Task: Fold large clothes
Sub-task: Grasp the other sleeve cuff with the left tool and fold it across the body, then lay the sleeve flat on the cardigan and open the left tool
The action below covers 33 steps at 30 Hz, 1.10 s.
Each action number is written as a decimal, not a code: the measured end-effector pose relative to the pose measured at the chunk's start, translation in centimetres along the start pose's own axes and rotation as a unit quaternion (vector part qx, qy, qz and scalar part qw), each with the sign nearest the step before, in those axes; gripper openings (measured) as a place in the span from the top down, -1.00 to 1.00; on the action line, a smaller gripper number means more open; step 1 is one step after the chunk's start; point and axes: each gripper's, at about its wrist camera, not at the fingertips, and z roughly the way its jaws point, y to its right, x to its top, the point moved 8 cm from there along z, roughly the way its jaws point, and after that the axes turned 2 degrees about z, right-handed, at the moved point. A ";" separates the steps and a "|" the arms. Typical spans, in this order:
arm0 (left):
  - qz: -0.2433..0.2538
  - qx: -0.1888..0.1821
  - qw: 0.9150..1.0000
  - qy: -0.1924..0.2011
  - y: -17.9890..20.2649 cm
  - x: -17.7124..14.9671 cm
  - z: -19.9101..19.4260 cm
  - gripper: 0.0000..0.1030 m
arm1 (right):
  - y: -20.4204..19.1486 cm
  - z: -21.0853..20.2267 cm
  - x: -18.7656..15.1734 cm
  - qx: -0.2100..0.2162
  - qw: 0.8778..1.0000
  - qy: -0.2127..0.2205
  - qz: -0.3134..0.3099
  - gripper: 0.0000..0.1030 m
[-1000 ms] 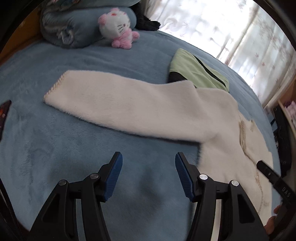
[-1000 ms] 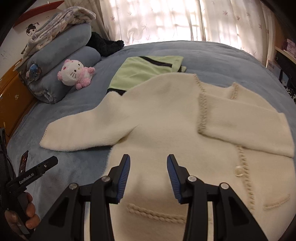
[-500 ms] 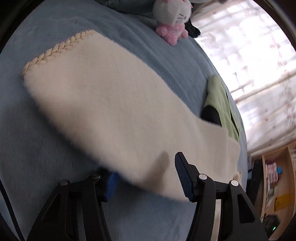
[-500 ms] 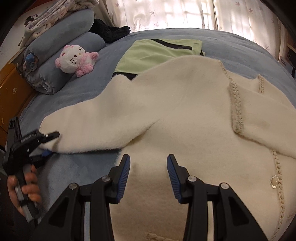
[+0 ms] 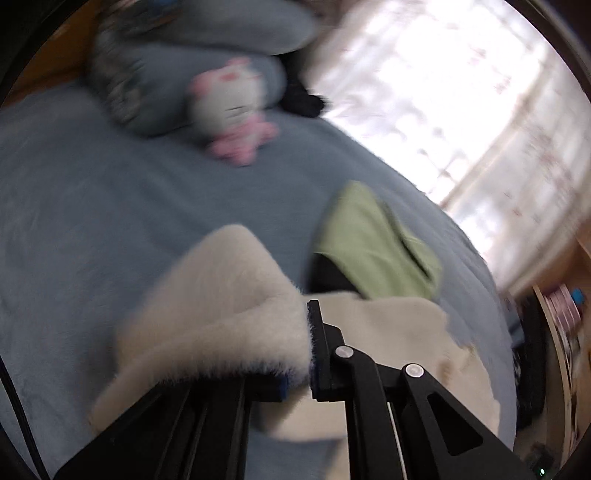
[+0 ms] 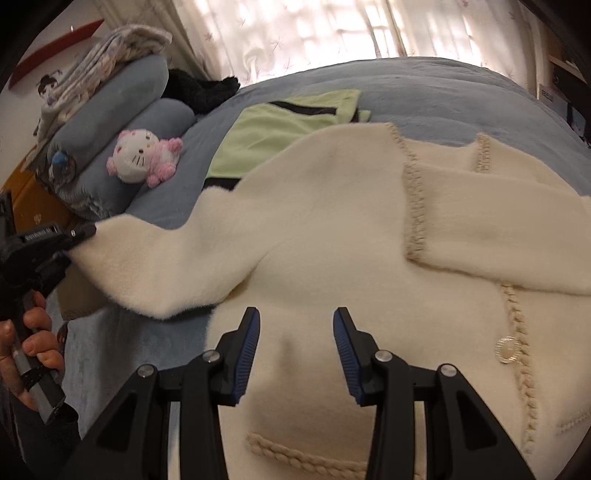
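Note:
A large cream fleece cardigan (image 6: 332,229) lies spread on the blue bed (image 6: 443,92). Its right sleeve is folded across the chest; its left sleeve (image 6: 155,266) stretches out to the left. My left gripper (image 5: 301,354) is shut on the end of that sleeve (image 5: 221,314) and holds it lifted off the bed; it also shows in the right wrist view (image 6: 70,236) at the left edge. My right gripper (image 6: 295,350) is open and empty, hovering over the cardigan's lower front.
A folded light-green garment (image 6: 288,129) lies beyond the cardigan. A pink and white plush cat (image 6: 144,157) leans on rolled blue bedding (image 6: 122,110) at the back left. Curtains (image 6: 314,29) hang behind the bed. A shelf (image 5: 561,332) stands at the right.
My left gripper has closed on the sleeve end and lifted it, swinging toward the cardigan's body. My right gripper has stayed open over the lower front.

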 end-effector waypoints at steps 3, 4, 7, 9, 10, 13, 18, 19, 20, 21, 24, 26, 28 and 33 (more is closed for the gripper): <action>0.069 -0.047 0.996 -0.015 8.8 -1.3 -0.2 0.89 | 2.5 -2.4 0.2 -0.002 1.000 0.017 0.020 0.20; 0.098 -0.061 0.993 -0.024 12.2 -2.6 -0.1 0.89 | 3.8 -3.4 0.2 -0.004 0.999 0.024 0.031 0.20; 0.162 -0.079 0.983 -0.045 18.7 -6.1 1.3 0.88 | 7.3 -5.6 0.1 -0.015 0.997 0.038 0.059 0.20; 0.199 -0.082 0.974 -0.072 22.1 -9.5 2.6 0.88 | 9.6 -6.7 -0.1 -0.027 0.996 0.045 0.074 0.20; 0.214 -0.083 0.969 -0.089 23.4 -11.4 3.5 0.87 | 11.3 -7.3 -0.3 -0.038 0.995 0.049 0.083 0.19; 0.247 -0.086 0.953 -0.155 26.2 -18.0 6.8 0.86 | 15.2 -8.4 -1.3 -0.067 0.991 0.045 0.104 0.19; 0.288 -0.059 0.937 -0.187 26.9 -23.5 8.9 0.21 | 19.1 -8.9 -2.8 -0.085 0.987 0.035 0.131 0.19; 0.292 -0.062 0.936 -0.185 27.0 -23.7 8.7 0.04 | 19.6 -8.9 -3.0 -0.081 0.987 0.033 0.136 0.19; 0.291 -0.068 0.936 -0.188 27.2 -23.7 8.4 -0.08 | 19.8 -8.9 -3.1 -0.079 0.987 0.031 0.138 0.19; 0.287 -0.075 0.936 -0.190 27.6 -23.5 8.2 -0.11 | 20.0 -9.0 -3.4 -0.077 0.987 0.031 0.139 0.19; 0.270 -0.096 0.938 -0.196 27.8 -21.9 6.9 -0.23 | 19.5 -8.9 -3.1 -0.064 0.989 0.033 0.130 0.19; 0.258 -0.111 0.938 -0.204 27.8 -21.2 5.6 -0.32 | 18.7 -9.1 -3.0 -0.059 0.991 0.038 0.118 0.15; 0.246 -0.130 0.936 -0.214 27.7 -20.7 4.2 -0.36 | 17.5 -9.4 -2.6 -0.053 0.992 0.047 0.099 0.05; 0.238 -0.163 0.935 -0.206 27.3 -19.5 0.6 -0.41 | 14.3 -9.7 -1.7 -0.044 0.996 0.062 0.046 -0.04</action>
